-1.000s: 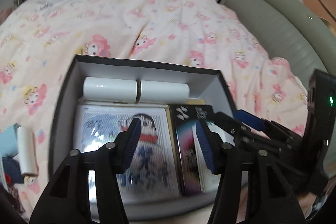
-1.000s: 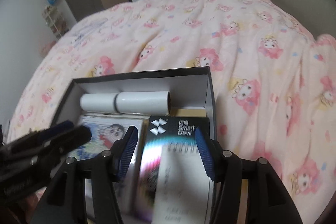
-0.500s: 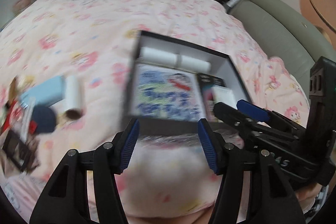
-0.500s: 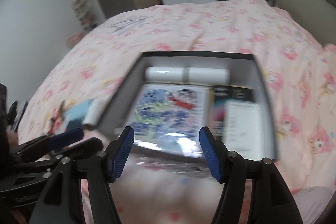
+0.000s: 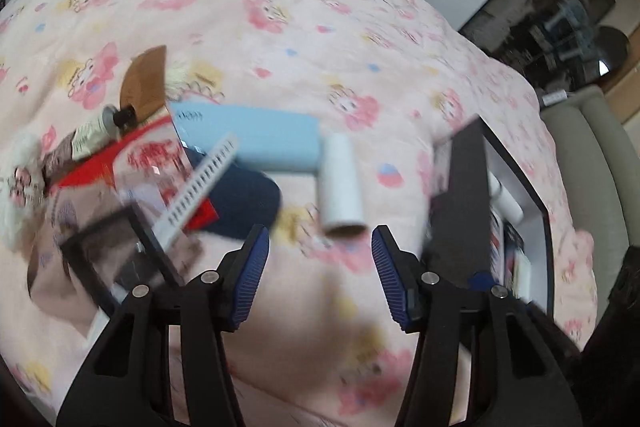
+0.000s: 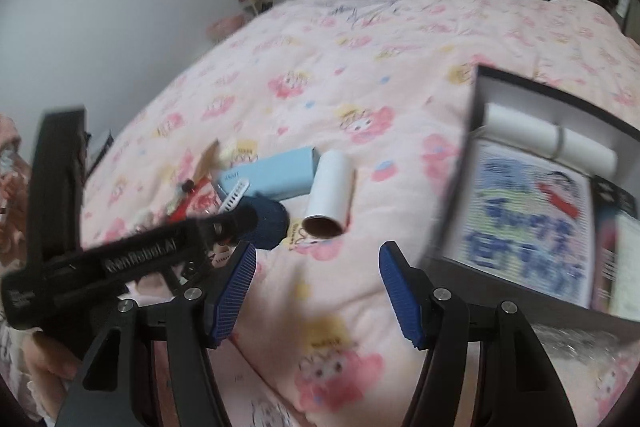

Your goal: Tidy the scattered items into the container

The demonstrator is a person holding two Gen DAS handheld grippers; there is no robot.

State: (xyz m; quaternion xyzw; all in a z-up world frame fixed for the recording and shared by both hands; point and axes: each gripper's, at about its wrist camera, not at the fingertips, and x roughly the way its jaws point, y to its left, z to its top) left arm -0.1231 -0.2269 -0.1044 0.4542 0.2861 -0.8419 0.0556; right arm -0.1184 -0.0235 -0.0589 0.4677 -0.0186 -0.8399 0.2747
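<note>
My left gripper (image 5: 320,267) hovers over the pink quilt just short of a loose white roll (image 5: 341,183); its jaws are closing with nothing between them. Left of the roll lie a light blue box (image 5: 256,143), a dark blue round item (image 5: 244,201), a white comb (image 5: 200,187), a red packet (image 5: 156,163), a tube (image 5: 96,131) and a wooden comb (image 5: 146,79). The black container box (image 5: 460,195) stands to the right. My right gripper (image 6: 318,279) is open and empty, below the white roll (image 6: 330,191) and left of the box (image 6: 476,131), which holds a picture book (image 6: 528,223) and two white rolls (image 6: 548,139).
A black-framed clear item (image 5: 116,251) lies at the near left of the pile. A grey sofa (image 5: 588,163) borders the bed on the right. The left gripper's arm (image 6: 132,255) crosses the right wrist view at the left, with a hand (image 6: 44,359) below it.
Both grippers have swung left, away from above the box to the quilt in front of the scattered pile. The box now sits at the right edge of both views.
</note>
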